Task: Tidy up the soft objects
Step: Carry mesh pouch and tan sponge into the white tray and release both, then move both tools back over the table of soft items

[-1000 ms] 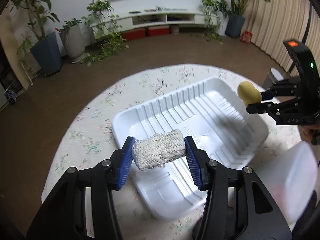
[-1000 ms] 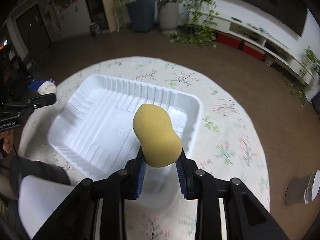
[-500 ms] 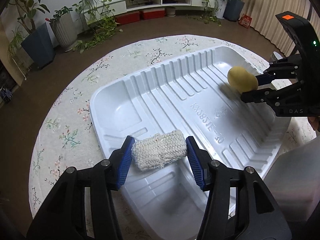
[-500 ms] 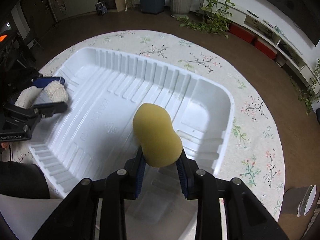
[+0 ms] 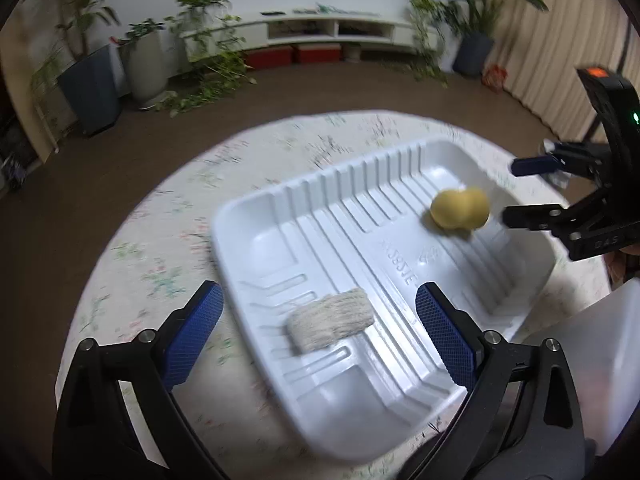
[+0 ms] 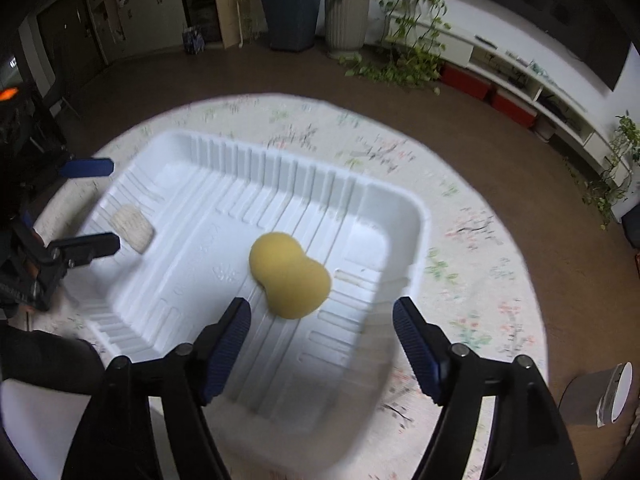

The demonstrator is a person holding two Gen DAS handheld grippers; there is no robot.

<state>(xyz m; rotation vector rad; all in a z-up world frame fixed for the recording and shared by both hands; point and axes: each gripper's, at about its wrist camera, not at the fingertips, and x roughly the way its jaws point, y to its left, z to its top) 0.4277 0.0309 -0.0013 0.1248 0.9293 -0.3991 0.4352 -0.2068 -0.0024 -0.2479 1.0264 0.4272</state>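
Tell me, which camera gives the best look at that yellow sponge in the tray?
The right wrist view: the yellow sponge lies large and central in the white tray, showing its peanut-like shape. The left wrist view shows it too, but smaller, blurred and far off to the right of the picture.

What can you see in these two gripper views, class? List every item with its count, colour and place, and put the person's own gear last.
Tray: one, white, ribbed, on the round table.
Sponge: one, yellow, peanut-shaped, inside the tray.
Woven pad: one, off-white, inside the tray near its end.
Tablecloth: one, pale floral, over the table.
Potted plants: several, green, along the walls.
Shelf unit: one, white, by the far wall.
Left gripper: black, blue pads, jaws opening, pad lying between them.
Right gripper: same colours, jaws opening above the sponge.
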